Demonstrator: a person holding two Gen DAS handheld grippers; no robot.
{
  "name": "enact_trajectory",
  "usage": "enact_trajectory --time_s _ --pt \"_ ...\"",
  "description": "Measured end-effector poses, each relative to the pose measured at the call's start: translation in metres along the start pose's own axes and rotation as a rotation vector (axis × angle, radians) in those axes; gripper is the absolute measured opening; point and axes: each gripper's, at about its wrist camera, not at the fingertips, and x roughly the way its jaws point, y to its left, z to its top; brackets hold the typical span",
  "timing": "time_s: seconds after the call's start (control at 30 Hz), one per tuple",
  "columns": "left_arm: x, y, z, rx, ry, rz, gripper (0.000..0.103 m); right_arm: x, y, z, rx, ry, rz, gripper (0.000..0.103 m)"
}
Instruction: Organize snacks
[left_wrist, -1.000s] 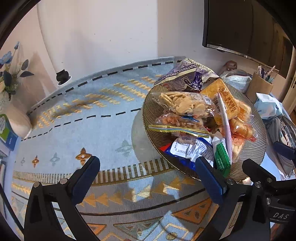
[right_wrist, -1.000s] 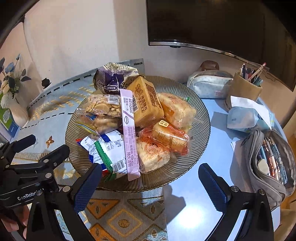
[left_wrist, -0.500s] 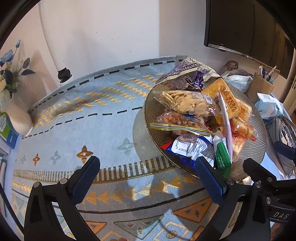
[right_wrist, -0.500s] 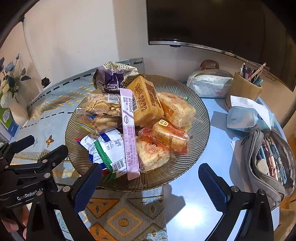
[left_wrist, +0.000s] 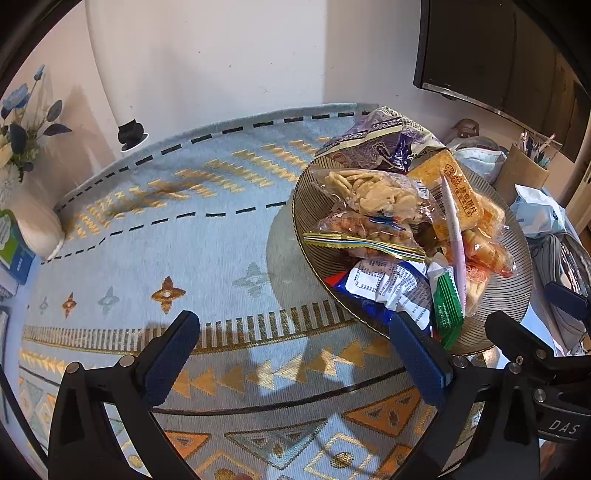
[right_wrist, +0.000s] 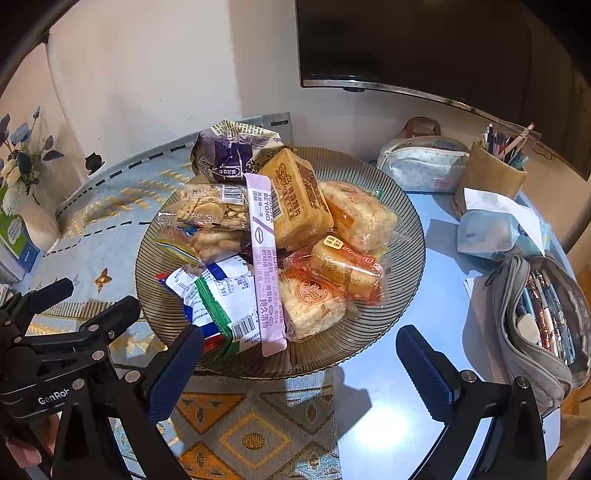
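A ribbed glass plate (right_wrist: 402, 236) (left_wrist: 306, 206) is piled with wrapped snacks: a purple bag (right_wrist: 229, 155) at the back, an orange biscuit pack (right_wrist: 295, 199), a long pink sachet (right_wrist: 264, 266), clear bags of crackers (right_wrist: 207, 210) and nuts, a green-and-white packet (right_wrist: 218, 302), and orange-wrapped cakes (right_wrist: 343, 266). My right gripper (right_wrist: 299, 365) hangs open just before the plate's near rim, with nothing between its fingers. My left gripper (left_wrist: 295, 354) is open over the patterned mat (left_wrist: 166, 236), left of the plate; its right finger overlaps the plate's near edge.
Right of the plate lie an open grey pencil case (right_wrist: 535, 317), a tissue pack (right_wrist: 495, 229), a brown pen holder (right_wrist: 491, 173) and a white pouch (right_wrist: 421, 162). A vase of blue flowers (left_wrist: 22, 147) stands far left. A dark screen (right_wrist: 424, 48) hangs on the wall behind.
The left wrist view has shifted slightly, so the plate sits a little further right and up. The right gripper holds nearly still. Both stay open.
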Motion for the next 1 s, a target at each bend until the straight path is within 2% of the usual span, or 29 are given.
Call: enact_trajectory --time_s 0.4,1.0 --pt "0.0026 0.0027 -0.0008 -0.008 0.013 -0.011 0.102 0.0042 0.0008 0.0018 0.007 0.0 0.015 0.103" --pt "0.0041 0.0027 -0.0018 0.006 0.017 0.015 0.102 0.0062 0.0022 0.0018 0.001 0.011 0.025 0.103"
